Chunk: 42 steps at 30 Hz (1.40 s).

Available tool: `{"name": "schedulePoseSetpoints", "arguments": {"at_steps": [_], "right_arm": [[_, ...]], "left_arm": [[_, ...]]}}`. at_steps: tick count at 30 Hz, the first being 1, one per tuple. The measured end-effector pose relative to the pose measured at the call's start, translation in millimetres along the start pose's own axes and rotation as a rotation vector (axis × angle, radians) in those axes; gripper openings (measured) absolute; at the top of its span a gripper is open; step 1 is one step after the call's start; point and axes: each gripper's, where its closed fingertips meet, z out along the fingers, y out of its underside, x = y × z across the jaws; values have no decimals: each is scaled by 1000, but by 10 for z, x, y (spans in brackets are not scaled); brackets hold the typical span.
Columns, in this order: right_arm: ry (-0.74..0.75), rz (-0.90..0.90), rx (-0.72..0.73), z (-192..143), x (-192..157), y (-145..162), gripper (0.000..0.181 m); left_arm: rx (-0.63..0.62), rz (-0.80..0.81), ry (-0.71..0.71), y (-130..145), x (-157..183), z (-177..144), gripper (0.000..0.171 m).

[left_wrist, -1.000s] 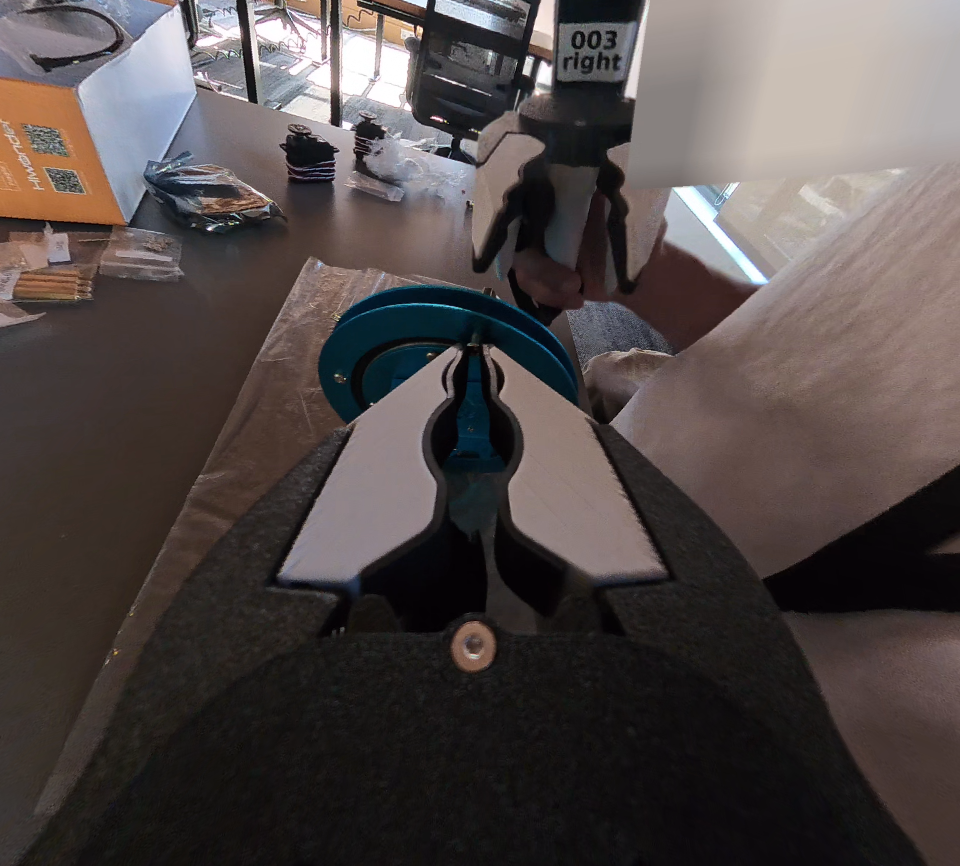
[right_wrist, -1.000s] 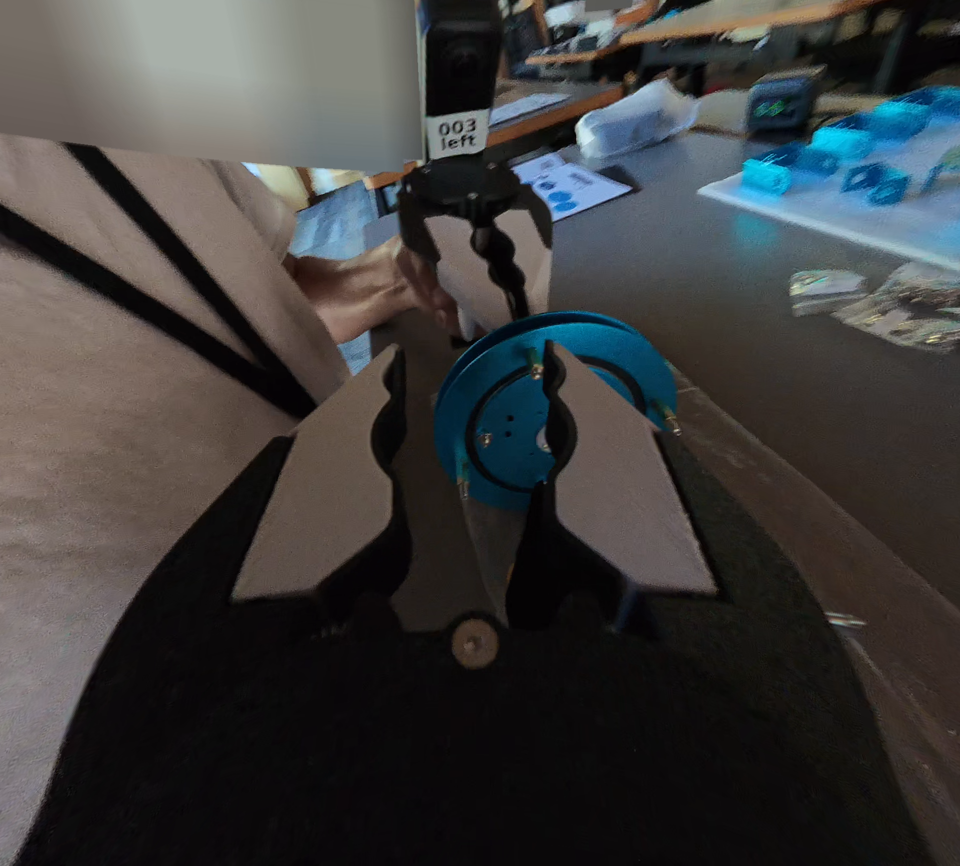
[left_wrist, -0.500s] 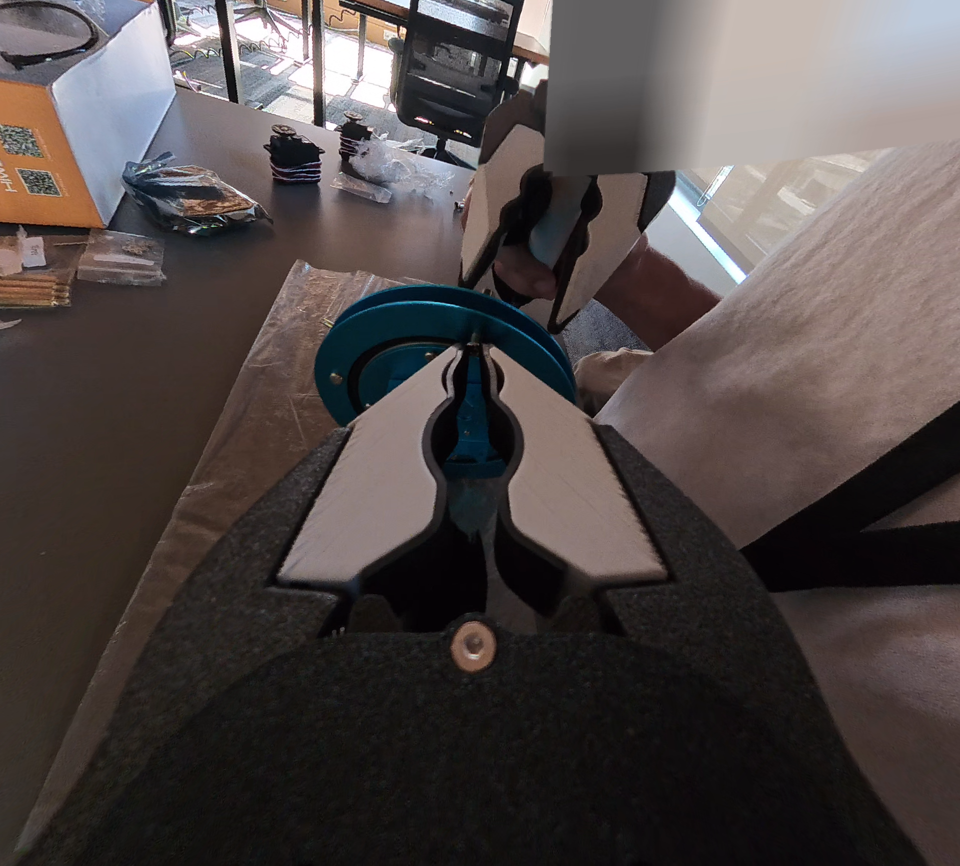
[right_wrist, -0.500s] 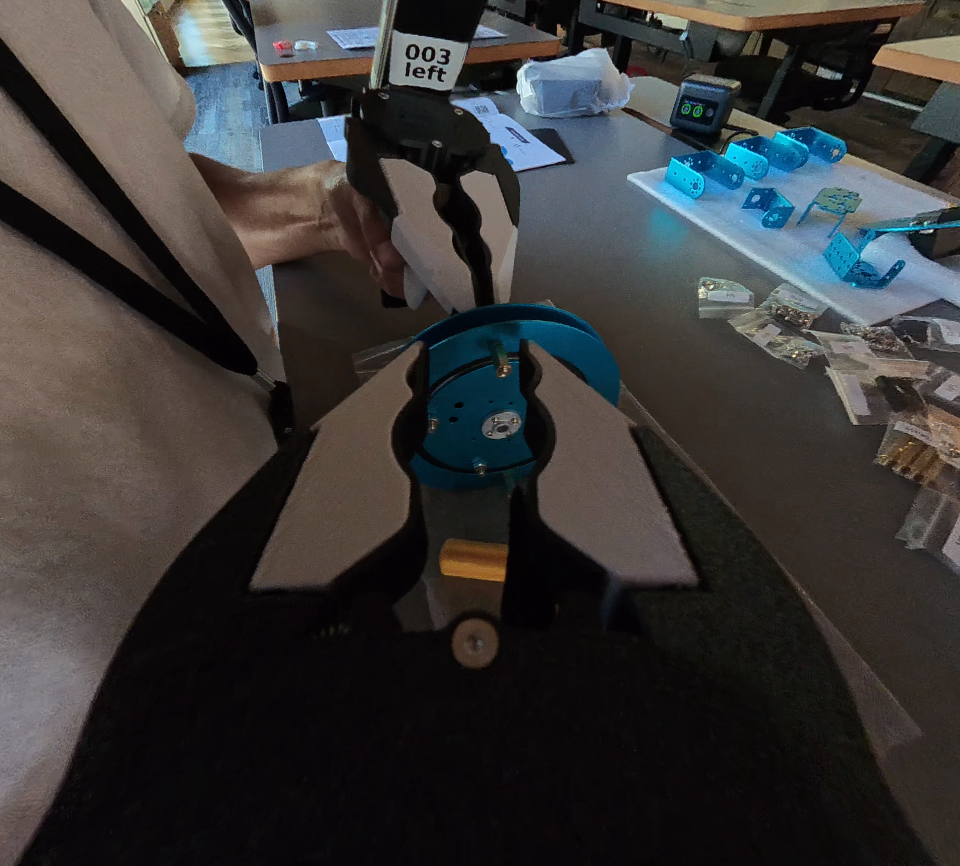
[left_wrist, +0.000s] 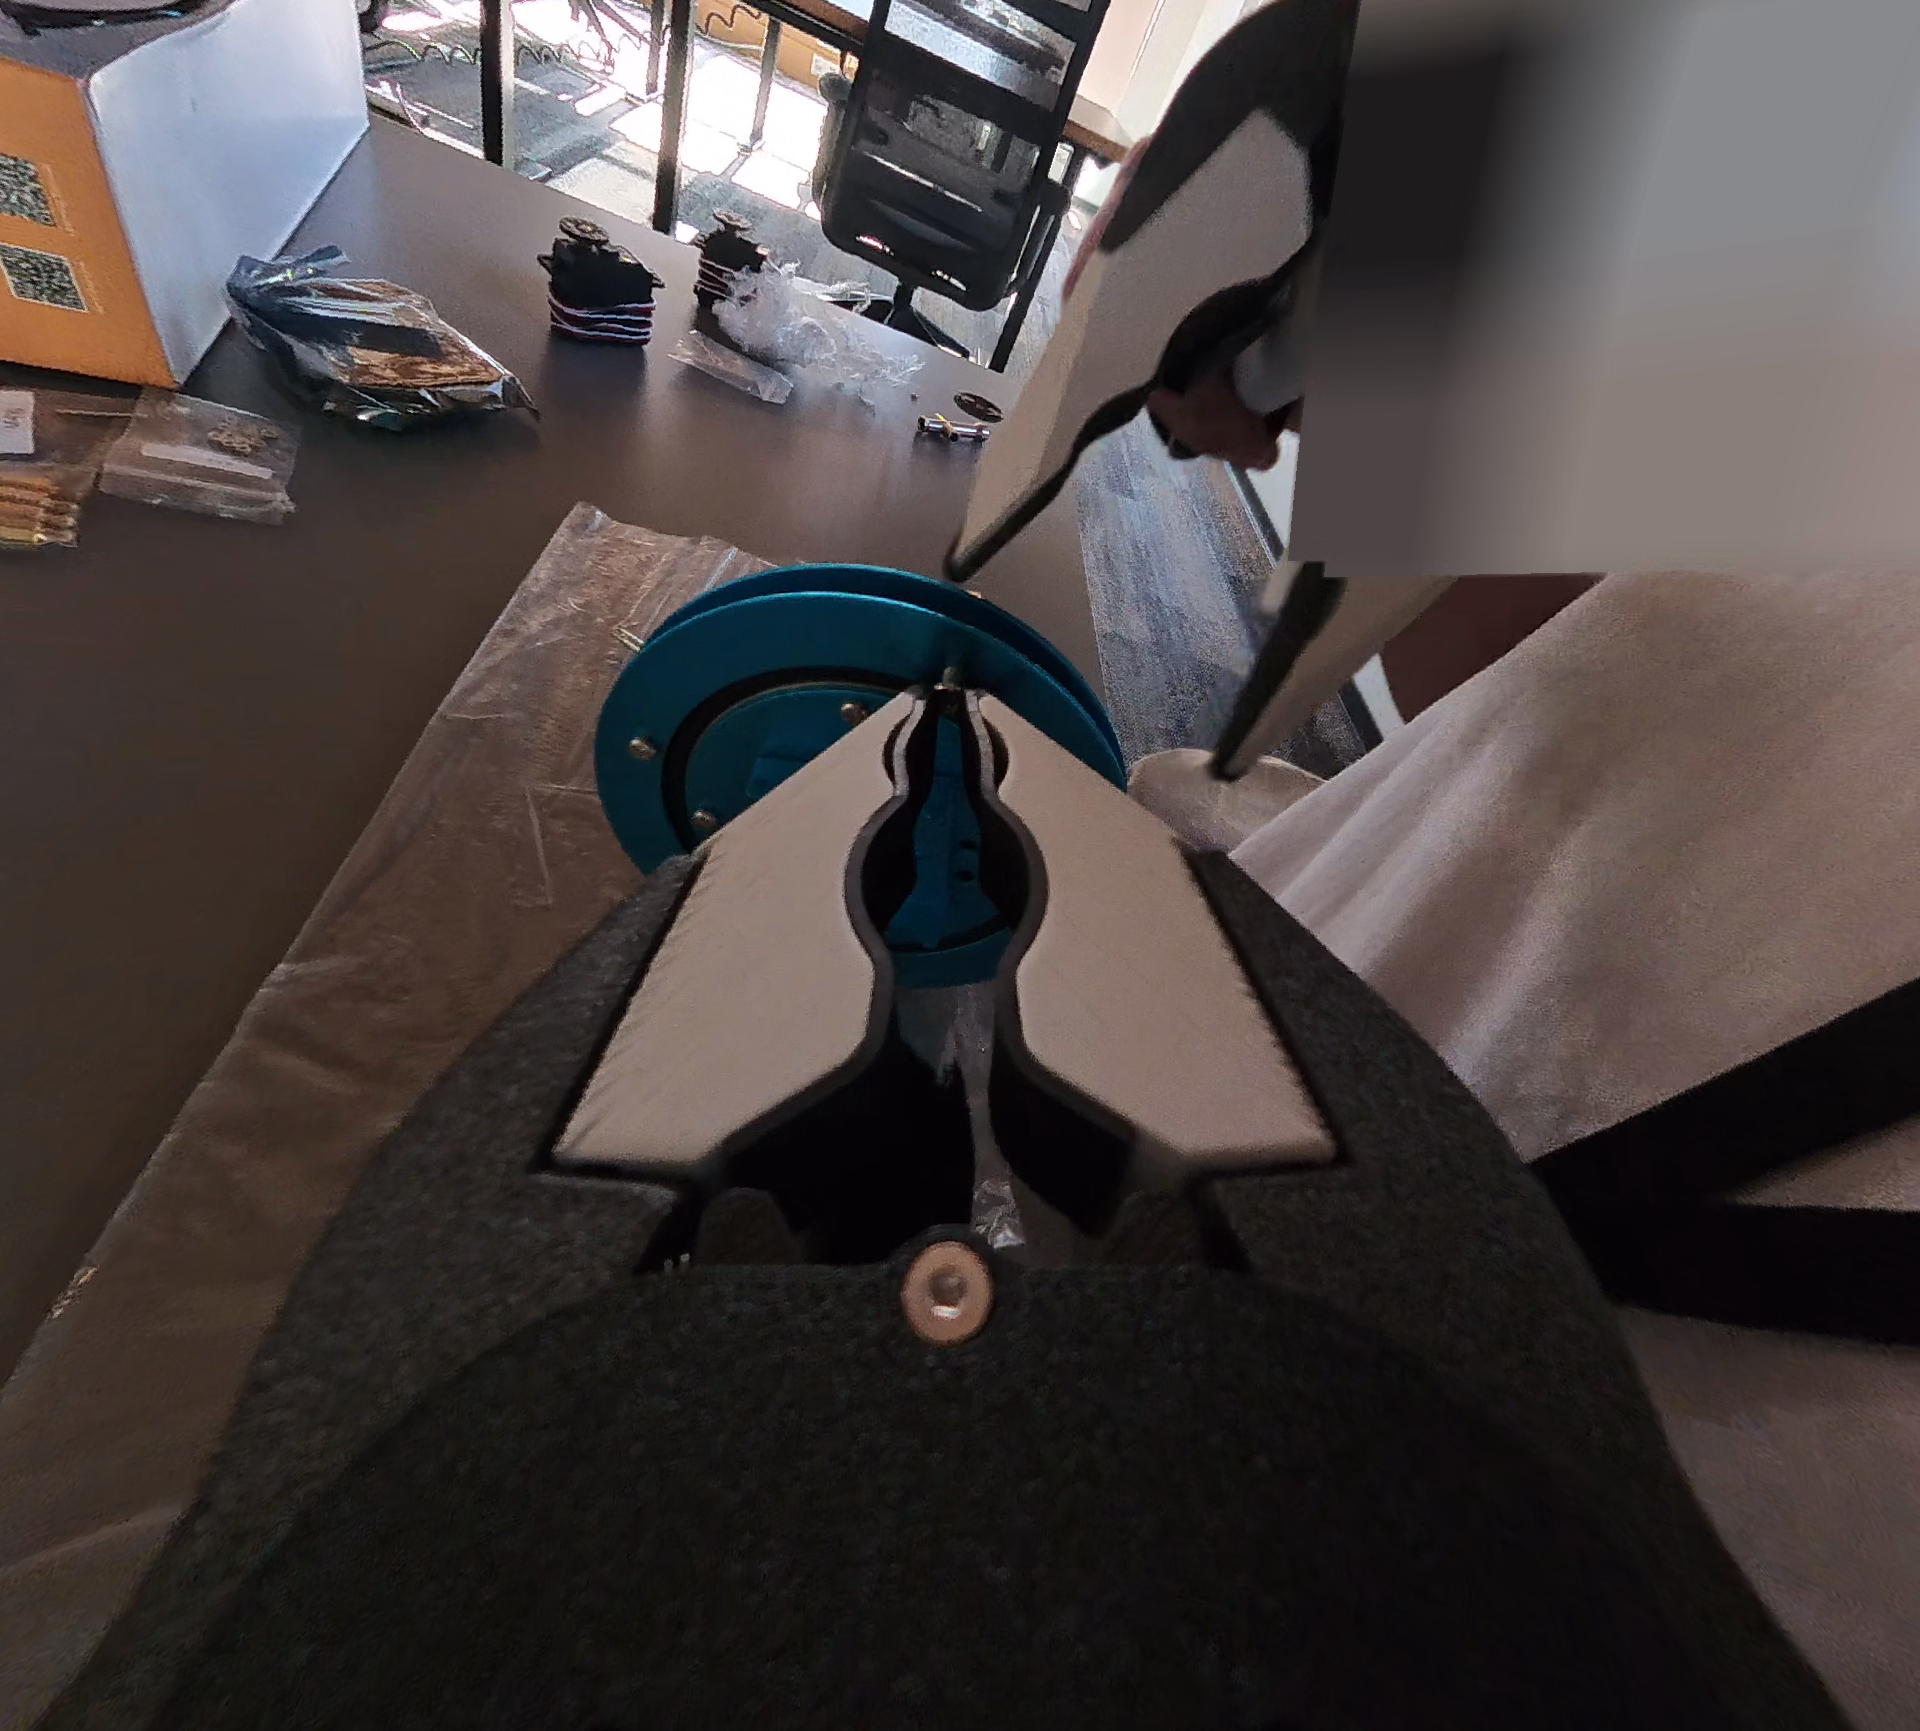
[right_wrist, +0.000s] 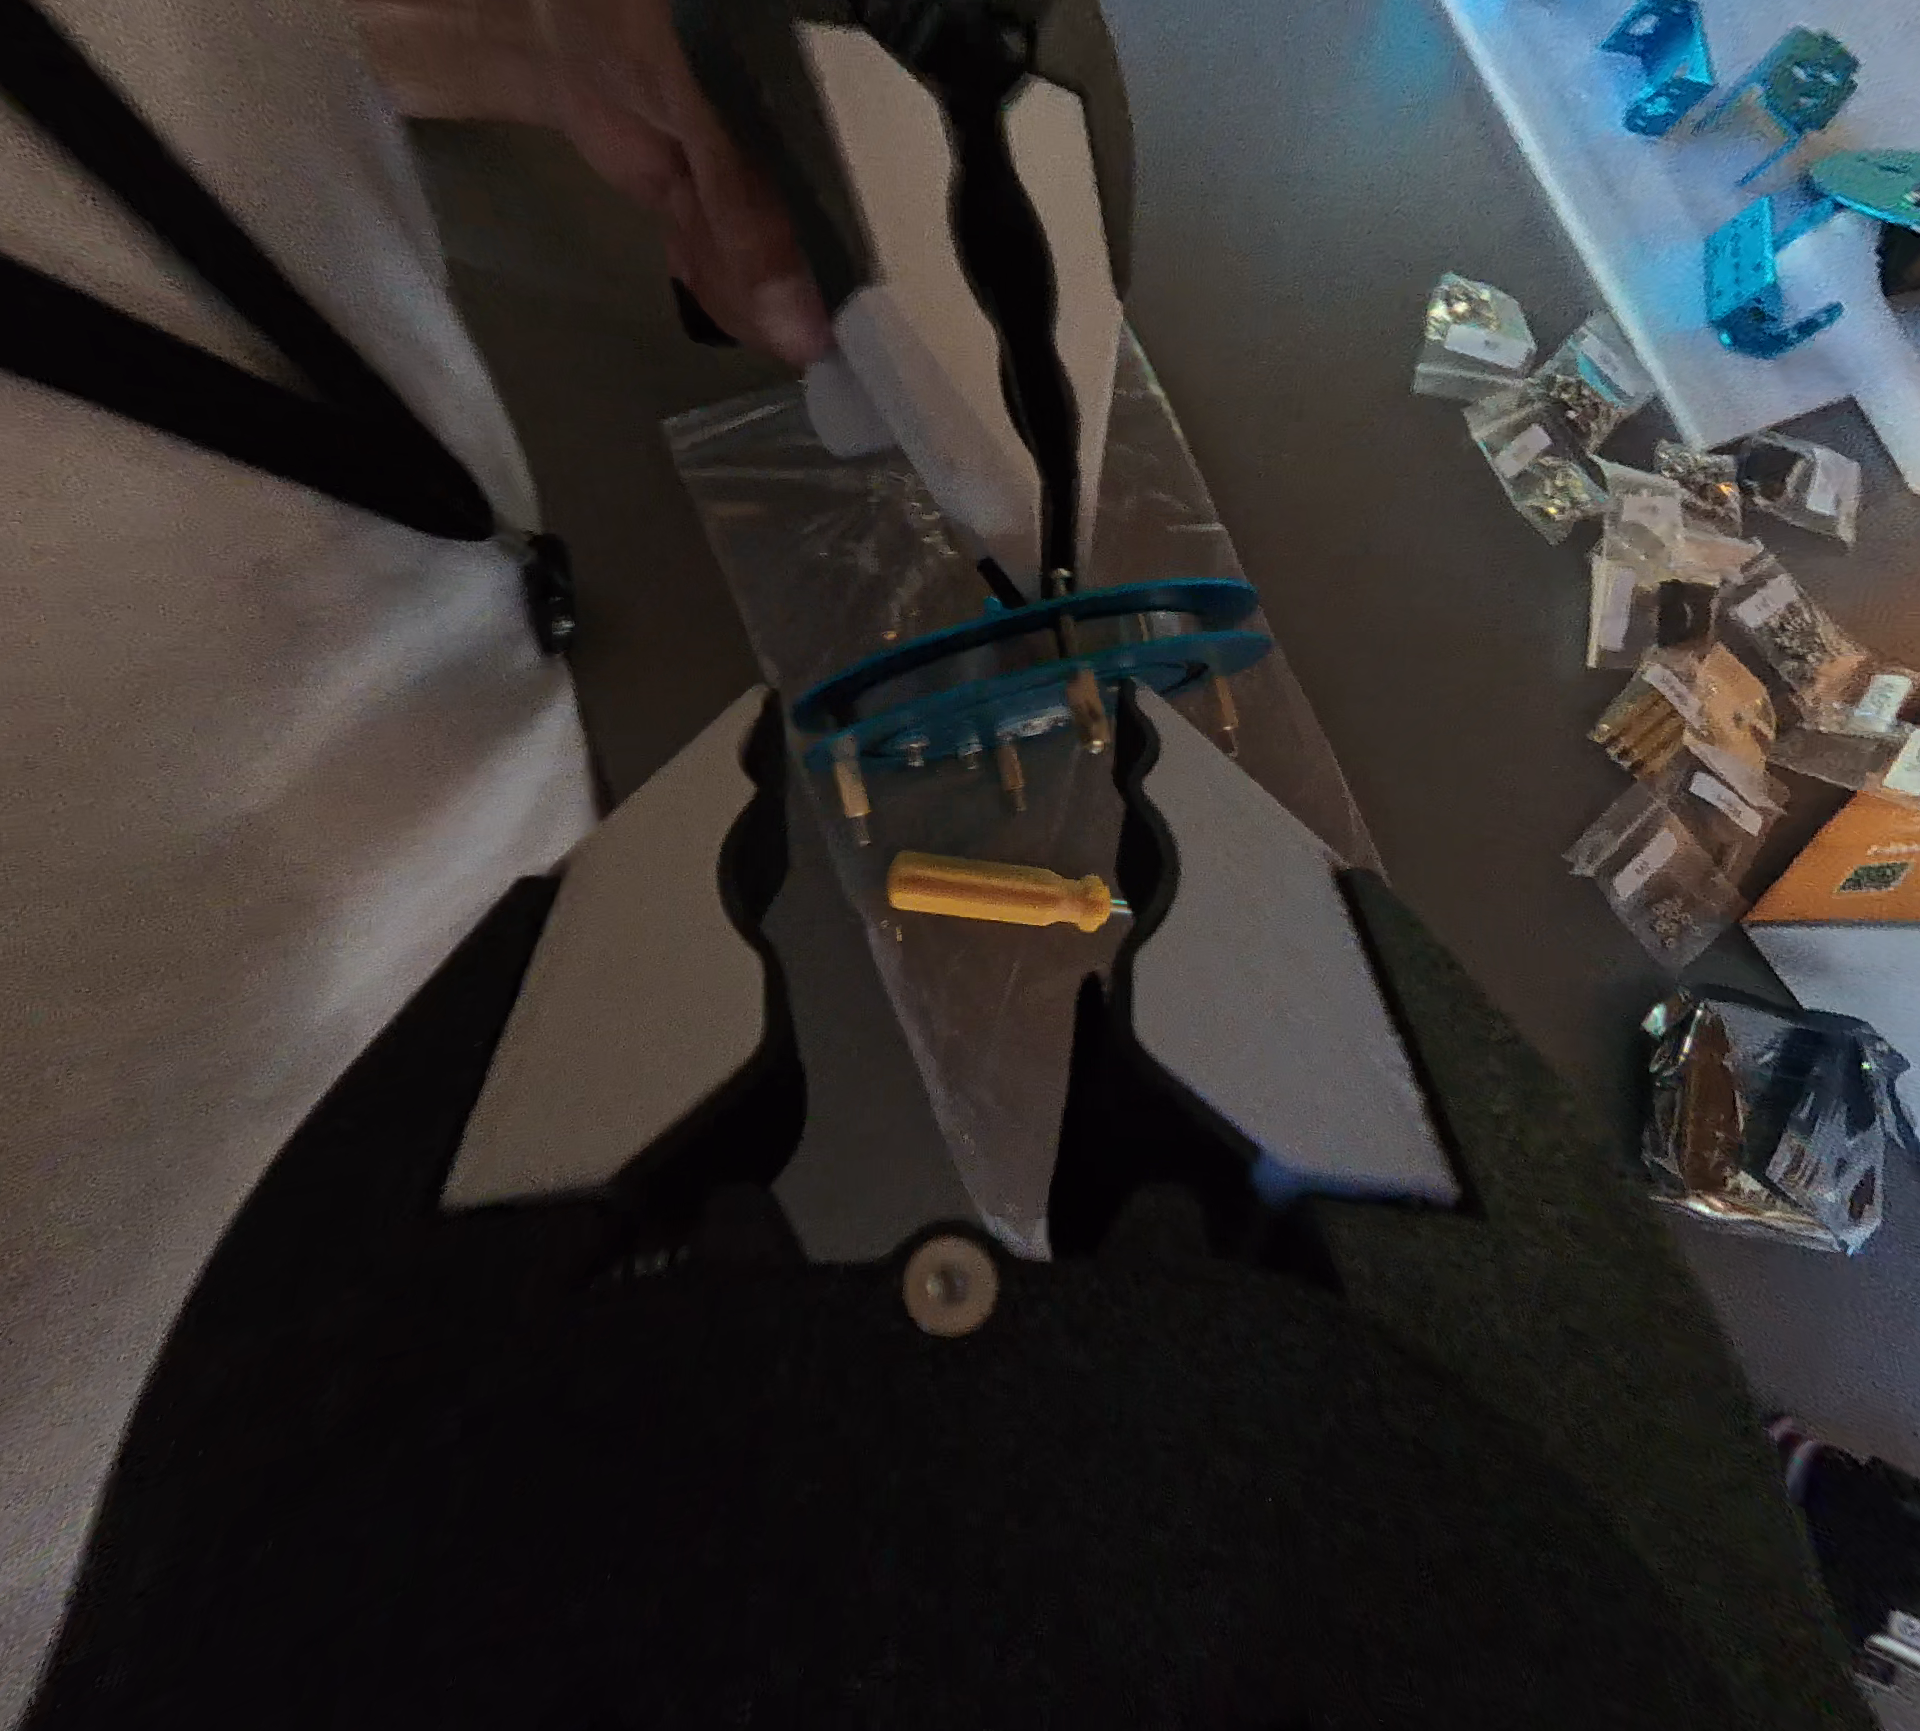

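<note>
A blue two-disc assembly with brass standoffs stands on edge on a clear plastic bag. My left gripper is shut on its top rim by a small post. In the right wrist view the assembly lies just beyond my right gripper, which is open and empty above it. A yellow screwdriver lies on the bag between the right fingers. The left gripper comes in from the top. The right gripper shows open at the upper right of the left wrist view.
An orange and white box, a foil bag, two black servos and small parts bags lie on the dark table. A white tray of blue brackets, several screw bags and the person's torso are close. The tips of both grippers are at nearly the same place.
My right gripper has risen and tipped down over the disc assembly, so the screwdriver now shows whole between its fingers. The left gripper has kept its hold and barely moved.
</note>
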Motion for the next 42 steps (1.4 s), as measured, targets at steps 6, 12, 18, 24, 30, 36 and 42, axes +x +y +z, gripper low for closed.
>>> {"name": "schedulePoseSetpoints", "arguments": {"at_steps": [6,12,18,24,30,36,42], "right_arm": [[23,-91,-166,104,-54,84,81],[23,-115,-226,80,9,68,76],[-23,-109,-270,142,-20,105,78],[-109,-84,-255,206,-52,143,81],[-125,-88,-272,37,8,72,77],[-243,-104,-392,262,-185,326,69],[-262,26,-140,-162,24,-19,59]], "left_arm": [[14,5,-24,-26,-41,19,3],[29,14,-44,-26,-75,-9,4],[33,41,-44,-16,-54,-10,4],[43,44,-38,-6,-35,-24,3],[38,67,-46,9,-27,-31,4],[34,96,-81,10,-70,-62,4],[16,136,-47,56,-44,-157,4]]}}
